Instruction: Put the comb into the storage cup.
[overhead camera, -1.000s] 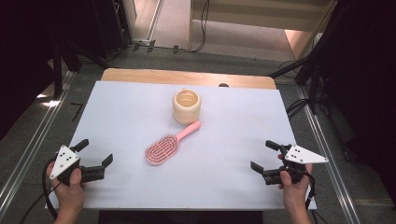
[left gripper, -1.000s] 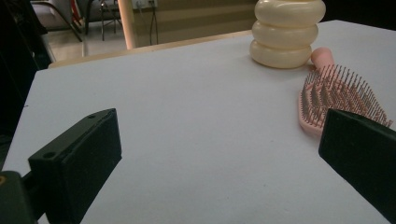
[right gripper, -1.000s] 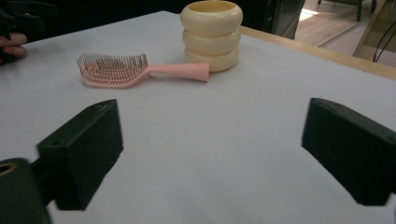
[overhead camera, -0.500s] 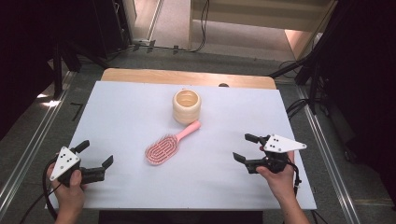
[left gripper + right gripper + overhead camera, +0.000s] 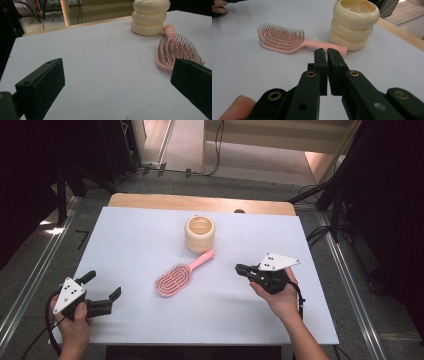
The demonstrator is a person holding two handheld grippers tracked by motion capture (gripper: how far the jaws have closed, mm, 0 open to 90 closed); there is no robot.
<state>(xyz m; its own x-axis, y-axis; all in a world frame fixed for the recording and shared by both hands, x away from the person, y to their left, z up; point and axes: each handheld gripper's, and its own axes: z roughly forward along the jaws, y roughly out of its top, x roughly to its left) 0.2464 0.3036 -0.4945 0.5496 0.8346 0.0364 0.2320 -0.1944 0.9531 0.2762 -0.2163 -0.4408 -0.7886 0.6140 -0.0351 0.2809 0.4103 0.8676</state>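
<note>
High view shows the right gripper [image 5: 242, 269] pointing at the pink hairbrush [image 5: 180, 275], near its handle but apart from it. Its jaws have just been closing and now stand together with nothing between them. Just beyond the handle tip sits the cream ribbed cup [image 5: 200, 233], perhaps touching it; I cannot quite tell. The left gripper [image 5: 104, 287] rests well to the brush's other side, jaws spread wide and bare, over the white table [image 5: 135, 235].
</note>
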